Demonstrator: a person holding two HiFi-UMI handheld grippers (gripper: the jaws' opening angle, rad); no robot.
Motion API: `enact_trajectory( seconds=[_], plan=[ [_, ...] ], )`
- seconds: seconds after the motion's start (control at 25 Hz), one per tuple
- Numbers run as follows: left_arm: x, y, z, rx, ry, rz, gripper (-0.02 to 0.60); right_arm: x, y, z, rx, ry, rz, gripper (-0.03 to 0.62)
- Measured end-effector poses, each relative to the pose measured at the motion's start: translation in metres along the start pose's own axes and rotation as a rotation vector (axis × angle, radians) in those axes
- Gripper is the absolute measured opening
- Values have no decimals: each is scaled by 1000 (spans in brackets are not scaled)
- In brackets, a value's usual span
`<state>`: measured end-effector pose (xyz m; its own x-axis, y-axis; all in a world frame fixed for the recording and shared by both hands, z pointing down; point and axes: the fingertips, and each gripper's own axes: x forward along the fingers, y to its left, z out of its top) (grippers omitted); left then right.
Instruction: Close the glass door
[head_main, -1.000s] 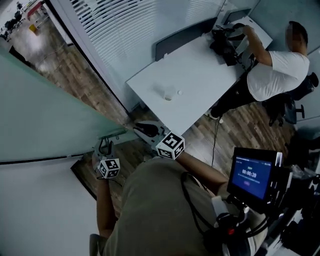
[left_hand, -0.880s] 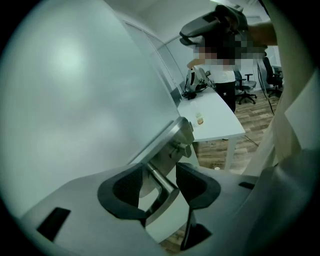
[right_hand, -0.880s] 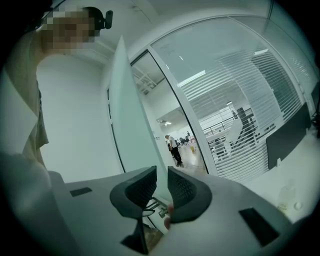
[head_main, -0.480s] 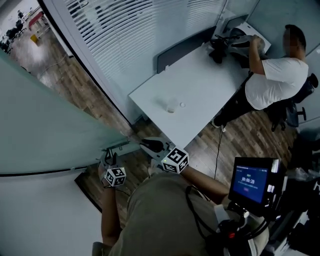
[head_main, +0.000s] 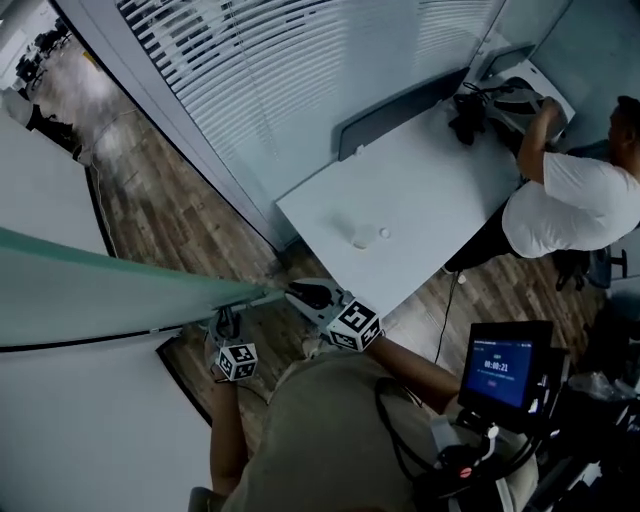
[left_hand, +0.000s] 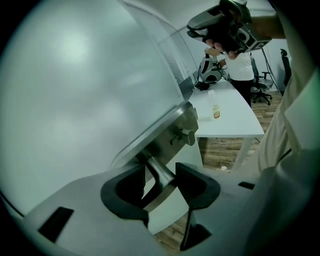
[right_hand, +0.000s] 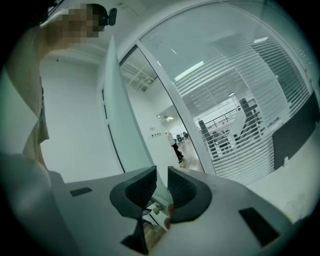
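The frosted glass door (head_main: 100, 290) runs in from the left of the head view as a narrow band and ends near my two grippers. My left gripper (head_main: 222, 322) sits under its free edge. In the left gripper view, the left gripper (left_hand: 161, 170) is shut on the door's metal handle bar (left_hand: 165, 181), which fills the gap between the jaws below the steel fitting (left_hand: 182, 131). My right gripper (head_main: 305, 293) hovers just right of the door's edge. The right gripper view shows the right gripper (right_hand: 161, 181) with a narrow gap and nothing in it, and the door (right_hand: 122, 130) behind.
A white table (head_main: 420, 180) with a small cup (head_main: 361, 241) stands close to the right of the door. A person in a white shirt (head_main: 575, 205) sits at its far end by a black bag (head_main: 480, 110). A glass wall with blinds (head_main: 300, 80) runs behind.
The door has swung and now shows as a thinner band, with more of the corridor floor in sight. Both grippers have drifted slightly right along with the door's edge.
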<state>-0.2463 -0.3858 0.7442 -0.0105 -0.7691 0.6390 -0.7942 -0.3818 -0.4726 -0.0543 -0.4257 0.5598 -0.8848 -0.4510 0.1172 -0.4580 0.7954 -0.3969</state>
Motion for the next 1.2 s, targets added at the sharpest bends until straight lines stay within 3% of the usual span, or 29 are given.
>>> enact_trajectory(
  seconds=[0.4, 1.08, 1.2],
  plan=[
    [37, 26, 22, -28, 16, 48, 204, 46, -56, 44, -27, 11, 79, 74],
    [85, 83, 34, -31, 37, 135, 195, 86, -77, 39, -32, 77, 135, 74],
    [92, 86, 36, -56, 36, 120, 193, 87, -77, 38, -34, 68, 129, 74]
  ],
)
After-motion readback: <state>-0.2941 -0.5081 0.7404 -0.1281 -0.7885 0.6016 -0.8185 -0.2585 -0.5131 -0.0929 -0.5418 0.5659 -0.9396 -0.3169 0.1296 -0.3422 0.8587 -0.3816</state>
